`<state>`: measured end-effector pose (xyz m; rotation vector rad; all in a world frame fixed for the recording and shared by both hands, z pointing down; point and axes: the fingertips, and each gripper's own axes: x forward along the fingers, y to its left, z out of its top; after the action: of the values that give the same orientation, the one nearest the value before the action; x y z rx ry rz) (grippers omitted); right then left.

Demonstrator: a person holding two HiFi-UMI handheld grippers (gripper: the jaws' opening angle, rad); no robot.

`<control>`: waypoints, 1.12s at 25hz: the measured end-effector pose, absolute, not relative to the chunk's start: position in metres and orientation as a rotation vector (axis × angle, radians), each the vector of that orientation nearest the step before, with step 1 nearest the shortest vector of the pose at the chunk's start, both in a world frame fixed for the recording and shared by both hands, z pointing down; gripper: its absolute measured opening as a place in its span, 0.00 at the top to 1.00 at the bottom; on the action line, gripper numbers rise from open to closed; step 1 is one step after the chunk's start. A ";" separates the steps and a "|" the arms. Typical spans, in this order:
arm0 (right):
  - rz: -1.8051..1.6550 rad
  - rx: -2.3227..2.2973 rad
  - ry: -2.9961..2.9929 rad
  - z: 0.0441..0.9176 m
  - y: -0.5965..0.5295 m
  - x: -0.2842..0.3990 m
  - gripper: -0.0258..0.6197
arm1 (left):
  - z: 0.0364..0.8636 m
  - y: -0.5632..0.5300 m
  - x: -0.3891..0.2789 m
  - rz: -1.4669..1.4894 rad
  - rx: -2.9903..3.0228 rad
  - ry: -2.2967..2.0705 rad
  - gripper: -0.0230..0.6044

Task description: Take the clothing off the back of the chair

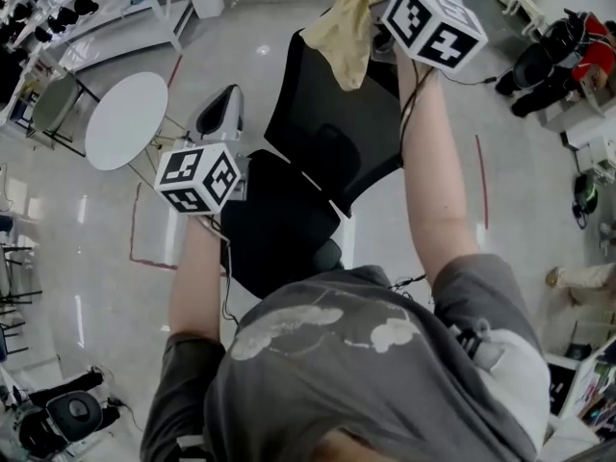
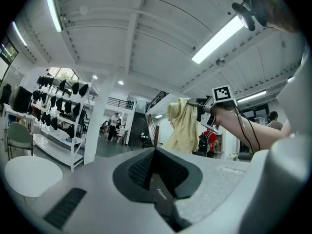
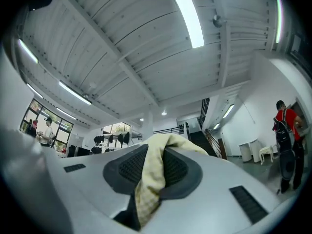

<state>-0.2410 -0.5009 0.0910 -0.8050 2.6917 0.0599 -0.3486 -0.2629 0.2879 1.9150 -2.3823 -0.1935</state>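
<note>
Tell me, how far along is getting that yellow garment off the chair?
Done: the right hand-held gripper is clamped on the yellow garment. In hand: it holds the garment up over the chair back; whether the hem is clear is uncertain. Left: carrying it away. The left hand-held gripper is shut, empty.

The clothing (image 1: 348,27) is seen as soft, pale yellow woven cloth, finely checked. The chair (image 1: 335,135) is covered in matt black fabric. The right gripper (image 3: 151,172) is cased in matt grey plastic, with ribbed black pads (image 3: 128,166). The floor (image 1: 96,268) is polished and glossy.
</note>
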 end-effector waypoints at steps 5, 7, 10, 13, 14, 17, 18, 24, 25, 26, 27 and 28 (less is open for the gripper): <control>0.094 -0.648 2.698 0.079 -0.434 -0.253 0.87 | 0.277 -0.230 -0.352 -0.231 1.912 -2.412 0.96; 0.068 -0.594 2.707 0.082 -0.409 -0.257 0.87 | 0.278 -0.213 -0.352 -0.236 1.910 -2.418 0.96; 0.017 -0.520 2.728 0.094 -0.372 -0.262 0.87 | 0.279 -0.186 -0.350 -0.236 1.908 -2.427 0.96; -0.035 -0.419 2.778 0.118 -0.339 -0.272 0.87 | 0.282 -0.162 -0.351 -0.233 1.890 -2.440 0.96; -0.044 -0.386 2.802 0.129 -0.330 -0.277 0.87 | 0.285 -0.156 -0.353 -0.229 1.880 -2.445 0.96; -0.037 -0.333 2.886 0.167 -0.291 -0.284 0.87 | 0.296 -0.126 -0.352 -0.218 1.849 -2.448 0.96; -0.040 -0.329 2.914 0.180 -0.273 -0.284 0.87 | 0.300 -0.111 -0.351 -0.217 1.841 -2.444 0.96; -0.120 -0.349 3.014 0.237 -0.191 -0.280 0.87 | 0.316 -0.035 -0.347 -0.225 1.814 -2.401 0.96; -0.136 -0.356 3.026 0.245 -0.182 -0.278 0.87 | 0.318 -0.027 -0.346 -0.228 1.813 -2.390 0.96; -0.153 -0.364 3.037 0.253 -0.175 -0.274 0.87 | 0.322 -0.020 -0.345 -0.231 1.812 -2.378 0.96; -0.172 -0.371 3.048 0.262 -0.168 -0.269 0.87 | 0.326 -0.014 -0.342 -0.234 1.812 -2.365 0.96; -0.196 -0.380 3.057 0.272 -0.161 -0.264 0.87 | 0.331 -0.009 -0.339 -0.235 1.814 -2.352 0.96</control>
<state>-0.2637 -0.1611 0.2723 -0.3799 3.0568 -0.1956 -0.3388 -0.0089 0.3310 1.8138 -2.3519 -0.2352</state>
